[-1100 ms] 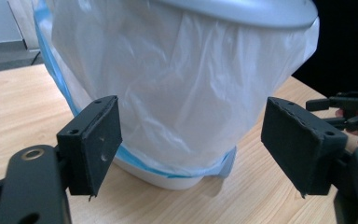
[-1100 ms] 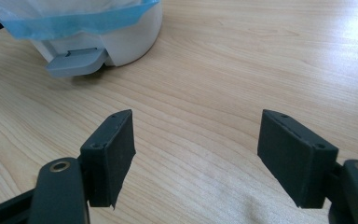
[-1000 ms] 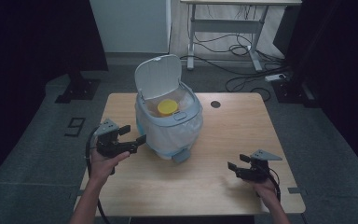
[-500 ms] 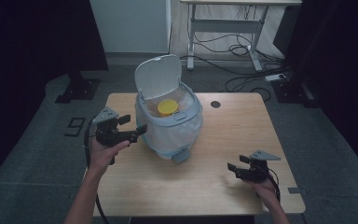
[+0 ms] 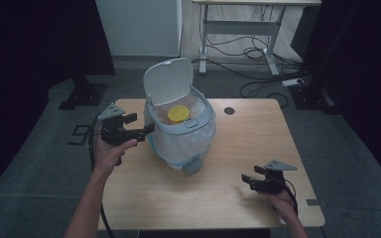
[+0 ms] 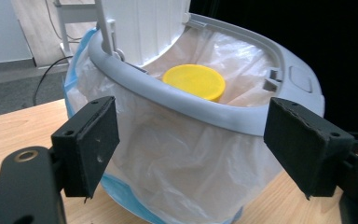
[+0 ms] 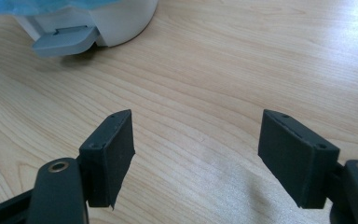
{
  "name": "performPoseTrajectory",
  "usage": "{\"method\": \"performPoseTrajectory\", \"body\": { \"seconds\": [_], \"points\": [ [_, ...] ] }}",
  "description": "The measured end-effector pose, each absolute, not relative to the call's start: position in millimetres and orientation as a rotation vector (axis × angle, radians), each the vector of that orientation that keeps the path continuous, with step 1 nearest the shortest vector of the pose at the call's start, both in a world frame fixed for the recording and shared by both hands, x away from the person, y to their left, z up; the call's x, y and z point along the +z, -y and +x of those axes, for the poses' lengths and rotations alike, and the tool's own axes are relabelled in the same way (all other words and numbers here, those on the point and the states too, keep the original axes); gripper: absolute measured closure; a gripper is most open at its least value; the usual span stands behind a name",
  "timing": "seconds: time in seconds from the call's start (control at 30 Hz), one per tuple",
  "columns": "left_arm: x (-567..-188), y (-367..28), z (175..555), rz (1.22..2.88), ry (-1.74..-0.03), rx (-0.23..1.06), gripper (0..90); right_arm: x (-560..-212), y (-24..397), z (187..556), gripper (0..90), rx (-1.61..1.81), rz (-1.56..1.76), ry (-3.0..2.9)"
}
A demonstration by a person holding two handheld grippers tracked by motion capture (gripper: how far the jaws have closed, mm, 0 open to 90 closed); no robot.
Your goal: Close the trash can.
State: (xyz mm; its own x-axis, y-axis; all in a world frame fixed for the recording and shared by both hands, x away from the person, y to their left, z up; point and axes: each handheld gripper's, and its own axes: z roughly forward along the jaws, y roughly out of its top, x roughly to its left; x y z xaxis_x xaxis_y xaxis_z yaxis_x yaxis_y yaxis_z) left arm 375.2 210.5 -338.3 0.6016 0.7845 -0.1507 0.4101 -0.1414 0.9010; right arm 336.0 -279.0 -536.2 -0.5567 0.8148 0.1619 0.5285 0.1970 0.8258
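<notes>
A small white pedal bin (image 5: pixel 198 144) with a grey rim (image 6: pixel 168 95) stands in the middle of the wooden table (image 5: pixel 258 134), its lid (image 5: pixel 168 82) swung up. A clear liner bag (image 6: pixel 168 158) folds over the rim. Inside rests a round yellow container (image 5: pixel 178 114), whose flat top (image 6: pixel 194 81) faces up. My left gripper (image 5: pixel 146 130) hovers open at the bin's left side, level with the rim, jaws wide and empty (image 6: pixel 191 144). My right gripper (image 5: pixel 248 181) is low over the table's front right, open with bare wood between its pads (image 7: pixel 196 151).
The bin's grey foot pedal (image 5: pixel 192 166) sticks out toward me (image 7: pixel 65 41). A round cable hole (image 5: pixel 229 110) lies at the table's back. Beyond the table are a desk frame (image 5: pixel 238 29) and floor cables (image 5: pixel 268 84).
My left gripper has risen and shifted toward the far side along the bin's left flank, up to rim height. The right gripper has stayed put.
</notes>
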Motion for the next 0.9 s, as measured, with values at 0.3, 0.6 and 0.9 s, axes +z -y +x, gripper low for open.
{"method": "performPoseTrajectory", "body": {
  "seconds": [0.3,0.6,0.9],
  "points": [
    [-332.3,-205.9,390.3,1.777,-0.976,0.448,18.1,-538.2,276.6,336.2,26.1,1.283,1.255,-2.191],
    [-326.2,-203.5,412.8,1.803,-0.986,0.462,18.1,-539.8,277.8,333.3,26.1,1.280,1.245,-2.203],
    [-317.3,-201.3,432.6,1.812,-0.990,0.473,18.2,-542.2,277.5,332.9,26.1,1.270,1.253,-2.210]
  ]
}}
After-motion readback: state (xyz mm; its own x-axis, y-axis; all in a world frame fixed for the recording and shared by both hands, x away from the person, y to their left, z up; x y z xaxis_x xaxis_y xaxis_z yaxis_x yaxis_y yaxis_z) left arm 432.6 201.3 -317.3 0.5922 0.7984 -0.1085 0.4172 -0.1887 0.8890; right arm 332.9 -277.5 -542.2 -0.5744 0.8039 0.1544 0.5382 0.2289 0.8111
